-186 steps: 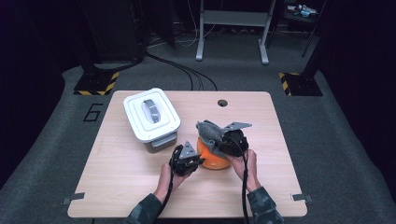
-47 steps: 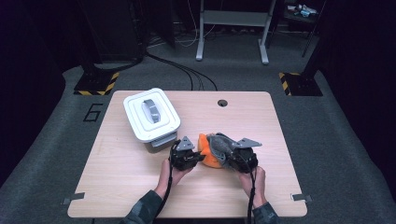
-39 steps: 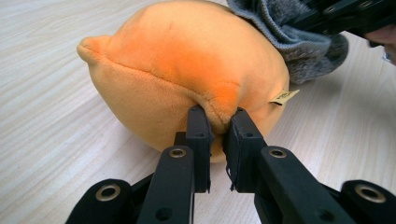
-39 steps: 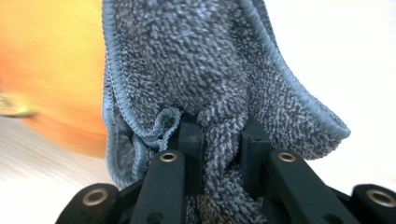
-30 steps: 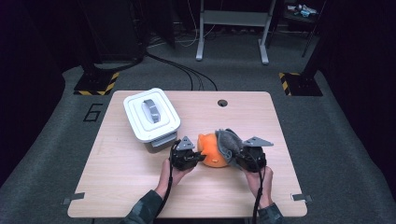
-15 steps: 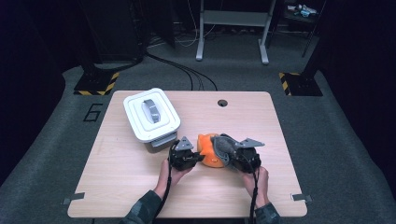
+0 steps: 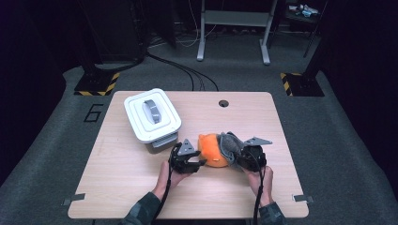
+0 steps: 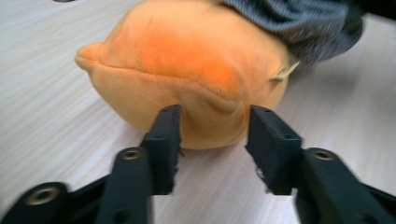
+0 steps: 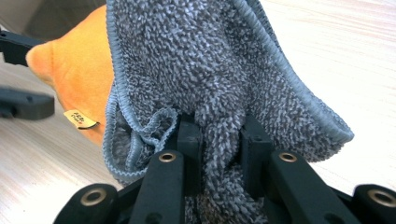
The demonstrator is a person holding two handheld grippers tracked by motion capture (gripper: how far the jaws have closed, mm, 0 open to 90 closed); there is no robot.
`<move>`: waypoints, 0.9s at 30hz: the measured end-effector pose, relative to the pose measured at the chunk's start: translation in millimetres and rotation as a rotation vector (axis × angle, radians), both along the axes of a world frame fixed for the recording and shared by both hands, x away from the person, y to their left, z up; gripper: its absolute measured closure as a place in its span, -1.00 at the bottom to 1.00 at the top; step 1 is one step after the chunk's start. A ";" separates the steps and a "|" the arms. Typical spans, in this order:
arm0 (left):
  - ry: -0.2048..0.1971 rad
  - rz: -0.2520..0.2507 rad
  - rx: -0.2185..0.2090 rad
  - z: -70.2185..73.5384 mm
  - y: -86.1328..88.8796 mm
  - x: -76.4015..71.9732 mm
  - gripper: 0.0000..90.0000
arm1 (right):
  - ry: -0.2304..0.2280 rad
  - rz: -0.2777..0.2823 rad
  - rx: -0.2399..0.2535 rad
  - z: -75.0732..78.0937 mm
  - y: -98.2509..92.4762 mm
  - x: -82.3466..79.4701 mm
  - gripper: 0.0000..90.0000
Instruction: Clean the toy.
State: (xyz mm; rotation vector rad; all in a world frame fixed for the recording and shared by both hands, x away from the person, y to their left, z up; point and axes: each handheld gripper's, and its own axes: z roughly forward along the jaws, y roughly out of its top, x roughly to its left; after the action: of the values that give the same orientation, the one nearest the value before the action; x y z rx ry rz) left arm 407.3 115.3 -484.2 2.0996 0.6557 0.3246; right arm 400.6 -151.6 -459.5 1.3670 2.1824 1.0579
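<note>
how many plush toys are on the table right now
1: the orange plush toy lies on the table between the two grippers, partly under the grey cloth.

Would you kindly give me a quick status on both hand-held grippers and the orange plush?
Left hand-held gripper just opened, astride orange plush. Right hand-held gripper shut on grey cloth draped over it. White lidded box alongside.

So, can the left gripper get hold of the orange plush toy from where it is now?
Probably yes. The left gripper has just been opening its jaws, and the orange plush toy bulges between the tips. The grey towel, which the right gripper holds, drapes only the far side, so that near side stays free.
</note>
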 end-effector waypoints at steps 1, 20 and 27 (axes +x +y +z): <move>-0.007 -0.010 0.012 -0.6 -1.7 -0.9 0.06 | -0.005 0.002 -0.001 0.2 -0.6 0.6 0.65; -0.041 0.030 0.010 -4.6 -12.6 5.6 0.71 | -0.021 -0.008 0.018 2.6 0.7 1.6 0.64; 0.008 0.052 -0.055 2.0 -15.2 8.1 0.75 | -0.079 0.018 0.010 18.8 14.2 -14.9 0.64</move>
State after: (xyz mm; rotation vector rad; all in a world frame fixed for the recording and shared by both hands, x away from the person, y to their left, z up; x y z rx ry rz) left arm 415.4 100.2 -482.2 2.0355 0.7167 0.3240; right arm 385.7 -137.4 -440.8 1.2893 2.1391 1.1116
